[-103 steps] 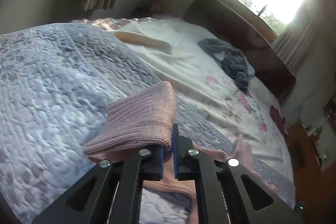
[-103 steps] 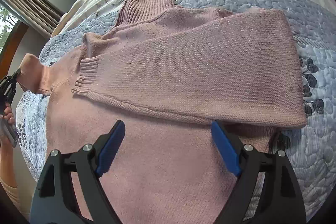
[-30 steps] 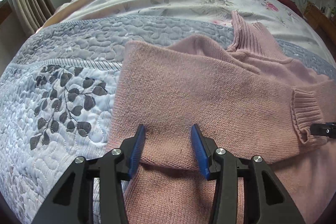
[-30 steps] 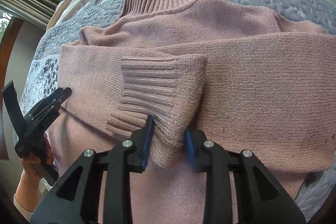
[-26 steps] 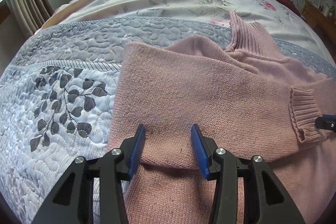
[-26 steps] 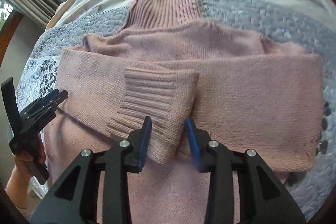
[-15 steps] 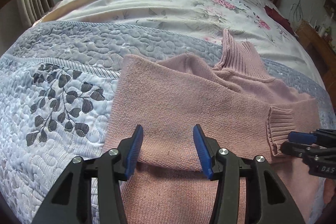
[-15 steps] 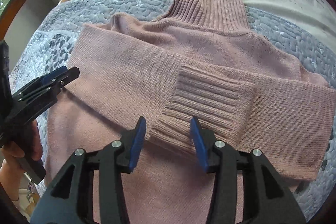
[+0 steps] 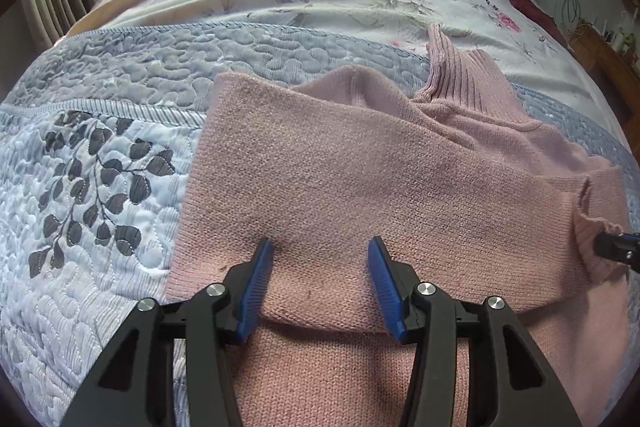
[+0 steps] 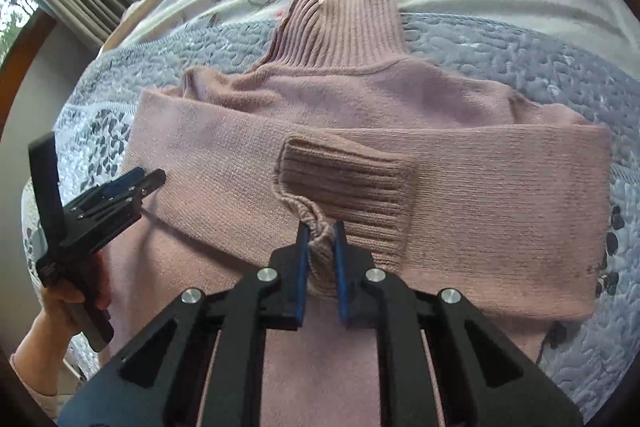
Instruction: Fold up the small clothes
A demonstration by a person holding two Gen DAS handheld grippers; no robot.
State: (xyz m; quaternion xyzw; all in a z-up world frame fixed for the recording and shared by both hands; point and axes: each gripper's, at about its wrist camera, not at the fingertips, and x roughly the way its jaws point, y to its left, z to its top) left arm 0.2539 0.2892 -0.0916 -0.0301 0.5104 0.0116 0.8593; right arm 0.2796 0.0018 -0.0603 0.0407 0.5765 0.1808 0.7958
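No readable text anywhere here, honestly. There's a small pale marking on the side of the left hand-held gripper (image 10: 150,182), but it's too tiny and blurry to make out. Nothing legible on the sweater (image 10: 400,115) or bed (image 9: 100,187).

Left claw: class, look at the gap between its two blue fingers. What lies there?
In the left wrist view, the open left claw has only the pink sweater's folded sleeve between its fingers, ungripped.
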